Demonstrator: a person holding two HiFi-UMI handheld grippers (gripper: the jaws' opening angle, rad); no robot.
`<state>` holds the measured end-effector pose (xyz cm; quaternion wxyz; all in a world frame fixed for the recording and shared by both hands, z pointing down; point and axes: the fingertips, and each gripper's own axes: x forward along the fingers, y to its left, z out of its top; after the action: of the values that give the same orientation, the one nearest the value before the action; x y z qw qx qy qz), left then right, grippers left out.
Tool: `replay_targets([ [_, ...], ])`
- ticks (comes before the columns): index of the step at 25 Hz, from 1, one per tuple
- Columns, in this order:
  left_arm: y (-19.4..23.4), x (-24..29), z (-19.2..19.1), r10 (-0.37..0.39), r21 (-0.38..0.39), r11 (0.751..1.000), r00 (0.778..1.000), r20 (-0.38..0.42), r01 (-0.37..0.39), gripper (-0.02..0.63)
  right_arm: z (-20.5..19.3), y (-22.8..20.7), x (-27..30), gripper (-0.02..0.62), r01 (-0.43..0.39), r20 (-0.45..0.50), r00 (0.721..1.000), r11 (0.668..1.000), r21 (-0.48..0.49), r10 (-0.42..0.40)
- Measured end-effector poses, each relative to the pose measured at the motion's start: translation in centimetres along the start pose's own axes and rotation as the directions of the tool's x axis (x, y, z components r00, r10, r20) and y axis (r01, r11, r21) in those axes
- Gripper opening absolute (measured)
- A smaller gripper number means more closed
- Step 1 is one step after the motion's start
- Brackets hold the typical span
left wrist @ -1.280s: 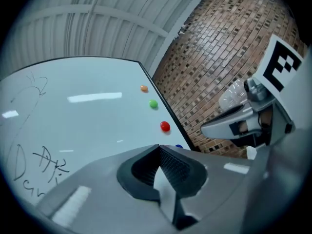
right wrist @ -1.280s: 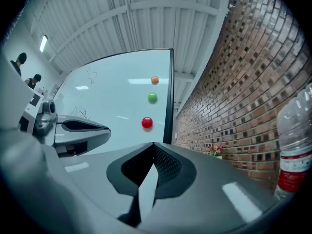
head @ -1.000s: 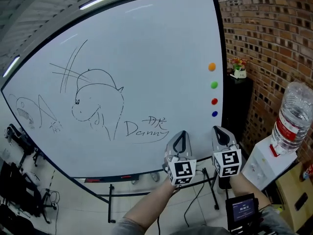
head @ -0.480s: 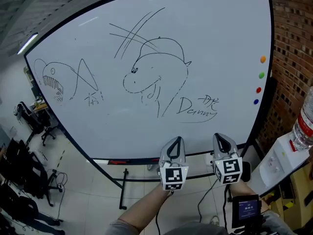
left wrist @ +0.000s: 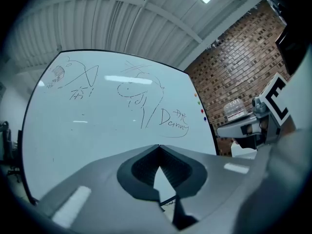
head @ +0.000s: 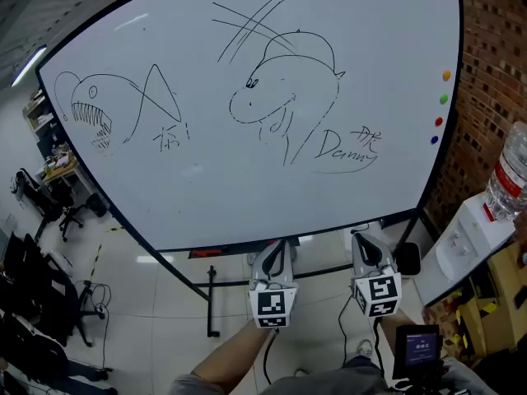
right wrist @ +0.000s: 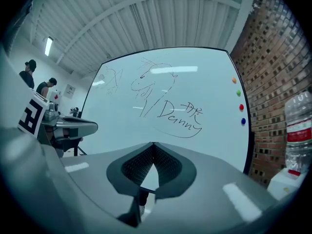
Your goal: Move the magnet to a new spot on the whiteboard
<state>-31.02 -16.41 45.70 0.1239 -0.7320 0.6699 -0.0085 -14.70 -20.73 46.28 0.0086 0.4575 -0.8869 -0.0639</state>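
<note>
Tongs both clenched and empty: left gripper (head: 277, 249) and right gripper (head: 368, 245) are hanging below the whiteboard (head: 247, 179), well apart from the four magnets (head: 438, 122) lining its right edge. Each is looking small, light, hard and slick, probably clinging until tipped; pinching across the rim seems best. Right gripper view is showing two people (right wrist: 48, 87) left of the board, unseen from the head view.

Head camera: above and behind left gripper (head: 275, 257) and right gripper (head: 368, 249), facing the whiteboard (head: 206, 188) from some way back. Gripper cameras: low, each looking up along its jaws at the board. All three share the drawings (head: 284, 97) and magnets (head: 443, 99).
</note>
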Motion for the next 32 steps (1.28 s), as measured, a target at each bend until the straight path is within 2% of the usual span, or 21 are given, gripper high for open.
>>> replay_targets([
  [4,0.3,-2.5,-1.1,0.01,-0.032,0.999,1.0,-0.018,-0.011,0.0,-1.3,1.1,-1.7,0.006,-0.008,-0.011,1.0,1.0,0.011,0.008],
  [13,-1.8,-7.3,-2.8,0.07,-0.111,0.991,0.996,-0.061,-0.077,0.0,-2.9,1.9,-6.3,0.003,-0.099,-0.012,0.995,0.995,0.0,0.099],
  [21,-3.3,-10.5,-5.3,0.106,-0.15,0.981,0.988,-0.117,-0.123,0.0,-4.6,0.8,-8.7,0.002,-0.102,-0.035,0.994,0.994,0.033,0.103],
  [32,-3.7,-11.0,-5.5,0.086,-0.134,0.986,0.988,-0.125,-0.103,0.0,-5.3,0.5,-9.6,0.0,-0.081,-0.06,0.995,0.996,0.049,0.084],
])
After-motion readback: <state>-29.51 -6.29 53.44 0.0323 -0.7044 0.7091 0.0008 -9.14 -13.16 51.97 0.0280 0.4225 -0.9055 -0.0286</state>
